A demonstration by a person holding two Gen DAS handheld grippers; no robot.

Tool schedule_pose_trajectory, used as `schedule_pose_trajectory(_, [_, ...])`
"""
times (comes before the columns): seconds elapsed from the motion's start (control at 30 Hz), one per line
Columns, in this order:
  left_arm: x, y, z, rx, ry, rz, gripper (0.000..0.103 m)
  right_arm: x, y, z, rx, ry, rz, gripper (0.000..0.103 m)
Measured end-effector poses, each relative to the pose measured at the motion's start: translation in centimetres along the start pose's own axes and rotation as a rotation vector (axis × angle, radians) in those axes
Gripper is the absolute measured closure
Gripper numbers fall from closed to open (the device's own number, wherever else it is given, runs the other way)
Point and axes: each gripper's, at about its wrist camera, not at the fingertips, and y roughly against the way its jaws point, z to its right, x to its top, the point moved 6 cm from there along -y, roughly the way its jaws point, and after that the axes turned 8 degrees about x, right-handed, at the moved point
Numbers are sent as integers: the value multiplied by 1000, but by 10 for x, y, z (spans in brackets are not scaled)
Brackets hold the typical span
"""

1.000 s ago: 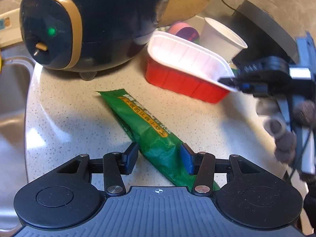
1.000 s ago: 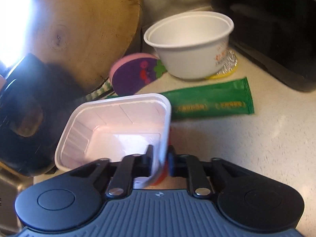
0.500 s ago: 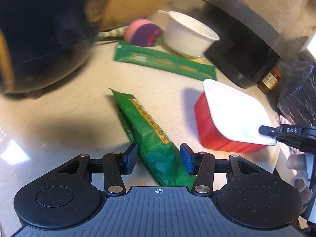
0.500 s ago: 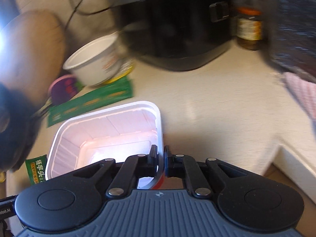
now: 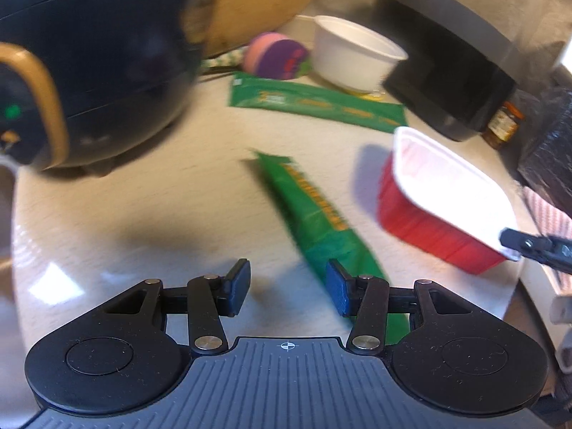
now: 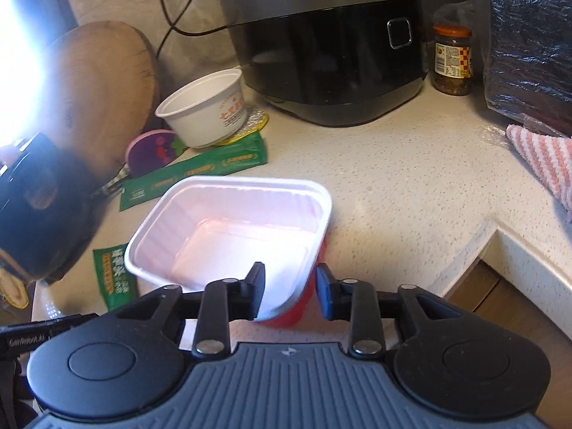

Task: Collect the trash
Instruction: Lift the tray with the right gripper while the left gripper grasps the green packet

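Note:
A red rectangular tub with a white inside (image 6: 232, 228) sits on the speckled counter near its front right corner; it also shows in the left wrist view (image 5: 443, 200). My right gripper (image 6: 289, 291) is open, its jaws standing either side of the tub's near corner wall. A green snack wrapper (image 5: 314, 218) lies on the counter. My left gripper (image 5: 287, 287) is open, and the wrapper's near end runs beside and under its right finger (image 5: 338, 291). A second green wrapper (image 6: 196, 175) and a white paper bowl (image 6: 207, 111) lie further back.
A dark round appliance with gold trim (image 5: 82, 71) stands at the left, a black rice cooker (image 6: 329, 46) at the back. A round wooden board (image 6: 103, 93), a purple sponge (image 6: 153, 150), a jar (image 6: 452, 60), a black bag (image 6: 529, 35) and a striped cloth (image 6: 540, 157) are near. The counter edge (image 6: 500, 243) steps down at the right.
My right gripper has opened and let go of the red tub's wall after carrying it right. My left gripper has opened wider and shifted left, so the wrapper now lies by its right finger.

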Motion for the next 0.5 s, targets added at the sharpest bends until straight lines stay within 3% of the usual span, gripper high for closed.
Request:
schedule_pose_trajectory(0.1, [3,3,-5,-17,35,-2,51,-10,2,-4,12,2,-9,71])
schedule_pose_trajectory(0.3, [11,8,19,-60,-9,23,51,-27,13,-24,40,73,2,71])
schedule_pose_trajectory(0.5, [10,8,34,-88,-41,15,51,-37,30,-46,156,145,-9,67])
